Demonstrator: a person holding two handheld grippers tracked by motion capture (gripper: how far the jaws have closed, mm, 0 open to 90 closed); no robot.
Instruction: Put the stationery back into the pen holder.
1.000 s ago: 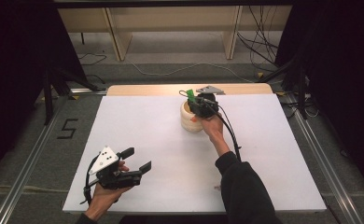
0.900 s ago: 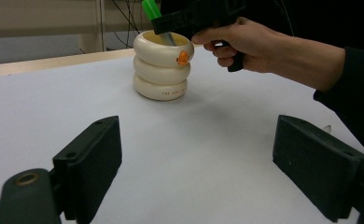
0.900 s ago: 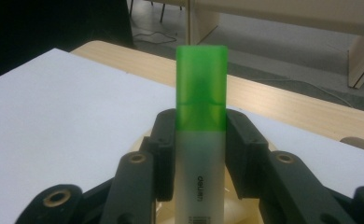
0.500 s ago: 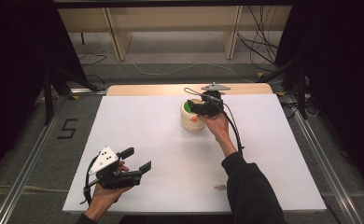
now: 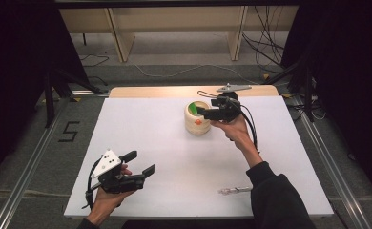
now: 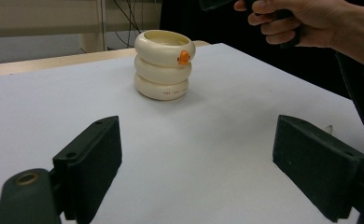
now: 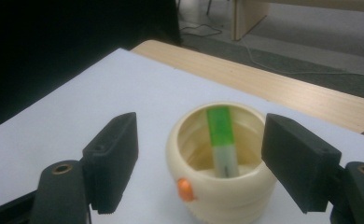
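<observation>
Right hand-held gripper (image 7: 199,154) hanging released above cream holder (image 7: 222,186), jaws just opening; green-capped pen (image 7: 221,140) standing inside. Left hand-held gripper (image 6: 196,163) resting released over desk (image 5: 150,143).

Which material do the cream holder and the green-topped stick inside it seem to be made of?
Holder: probably glazed ceramic or glossy plastic; its smooth cream rings reflect light, and it carries an orange knob. Stick: likely plastic, with a matt green top and a pale lower part.

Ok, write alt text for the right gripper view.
A green-capped marker leans inside a cream ringed cup with an orange dot, on a white table. The right gripper hangs above with its two black jaws open, one on each side of the cup, clear of it.
</observation>
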